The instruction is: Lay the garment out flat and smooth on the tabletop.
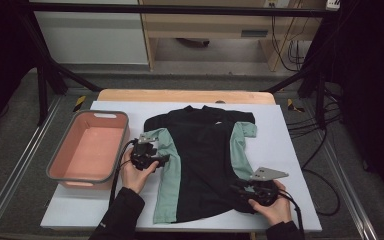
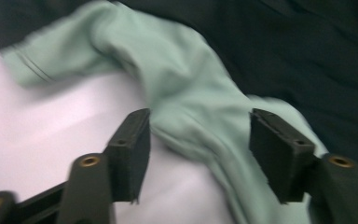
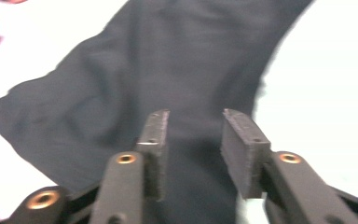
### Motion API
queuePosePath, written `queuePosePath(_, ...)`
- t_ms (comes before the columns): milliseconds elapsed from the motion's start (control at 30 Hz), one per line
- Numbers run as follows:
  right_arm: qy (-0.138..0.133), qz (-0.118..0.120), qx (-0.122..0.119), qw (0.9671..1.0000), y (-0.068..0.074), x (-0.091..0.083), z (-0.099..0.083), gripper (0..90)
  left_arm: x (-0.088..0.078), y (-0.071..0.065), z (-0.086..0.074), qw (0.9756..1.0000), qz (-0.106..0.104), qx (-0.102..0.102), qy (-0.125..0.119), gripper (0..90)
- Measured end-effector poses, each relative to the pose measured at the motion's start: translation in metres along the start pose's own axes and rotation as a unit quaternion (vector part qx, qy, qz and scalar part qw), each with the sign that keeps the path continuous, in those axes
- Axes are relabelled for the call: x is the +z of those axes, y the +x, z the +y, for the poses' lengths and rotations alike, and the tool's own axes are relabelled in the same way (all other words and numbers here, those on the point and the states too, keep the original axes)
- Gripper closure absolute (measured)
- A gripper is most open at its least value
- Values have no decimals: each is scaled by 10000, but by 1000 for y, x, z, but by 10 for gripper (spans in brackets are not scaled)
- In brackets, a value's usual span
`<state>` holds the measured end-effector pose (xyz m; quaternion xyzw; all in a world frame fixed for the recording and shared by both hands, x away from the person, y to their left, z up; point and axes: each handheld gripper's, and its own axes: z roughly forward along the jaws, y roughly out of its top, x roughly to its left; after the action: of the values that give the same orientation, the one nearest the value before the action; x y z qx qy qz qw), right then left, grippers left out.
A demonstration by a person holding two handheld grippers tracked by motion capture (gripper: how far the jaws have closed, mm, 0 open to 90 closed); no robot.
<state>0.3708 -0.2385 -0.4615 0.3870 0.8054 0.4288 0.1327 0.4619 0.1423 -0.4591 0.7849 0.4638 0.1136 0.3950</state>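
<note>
Shirt (image 1: 200,160): black with mint-green side panels, flat on white table (image 1: 290,150), collar far, hem near, long axis running away from person | left gripper (image 2: 199,144): jaws apart, straddling green sleeve fold, nothing clamped | right gripper (image 3: 193,140): jaws apart over black hem corner | pink bin (image 1: 90,150): left of shirt.

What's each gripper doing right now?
Left gripper: open, jaws astride the green sleeve.
Right gripper: open over the black shirt, holding nothing.
</note>
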Motion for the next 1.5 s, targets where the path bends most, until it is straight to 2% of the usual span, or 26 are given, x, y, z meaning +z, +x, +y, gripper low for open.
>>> queuePosePath(33,-53,-207,40,9998,-7,-6,-2,552,-3,-3,-5,10000,-86,16,5,314)
queuePosePath(100,-46,-460,113,9989,-17,-15,-7,517,-9,-10,-16,9998,-145,105,31,301)
queuePosePath(233,-78,-670,322,9972,-32,-27,-22,495,-18,-19,-37,9994,-350,-12,55,295)
queuePosePath(333,24,-737,392,9965,-38,-28,-31,489,-25,-25,-49,9988,-472,-34,125,317)
queuePosePath(367,44,-747,366,9965,-40,-28,-34,492,-28,-26,-55,9979,-616,-68,178,356)
queuePosePath(433,124,-750,356,9965,-41,-26,-37,506,-33,-30,-63,9975,-685,-72,168,402)
queuePosePath(533,246,-734,343,9964,-40,-23,-37,544,-39,-38,-72,9980,-617,4,111,470)
queuePosePath(633,245,-712,297,9967,-39,-21,-37,572,-42,-44,-80,9982,-596,87,74,497)
queuePosePath(733,298,-723,266,9966,-39,-21,-36,590,-45,-47,-85,9984,-533,160,-9,512)
queuePosePath(867,331,-737,306,9963,-39,-23,-37,639,-51,-53,-91,9977,-652,152,129,550)
queuePosePath(933,360,-731,273,9963,-39,-23,-38,652,-53,-55,-93,9972,-707,178,181,599)
queuePosePath(1067,340,-716,257,9965,-38,-23,-39,684,-54,-55,-95,9979,-582,214,182,716)
queuePosePath(1100,348,-727,272,9964,-38,-23,-39,691,-54,-55,-95,9977,-623,189,205,744)
queuePosePath(1200,377,-752,302,9960,-37,-23,-38,729,-55,-58,-95,9973,-592,314,298,846)
queuePosePath(1367,436,-849,247,9951,-38,-24,-35,732,-60,-60,-95,9964,-563,430,464,870)
queuePosePath(1500,470,-888,212,9947,-38,-22,-34,715,-71,-50,-95,9961,-638,395,454,872)
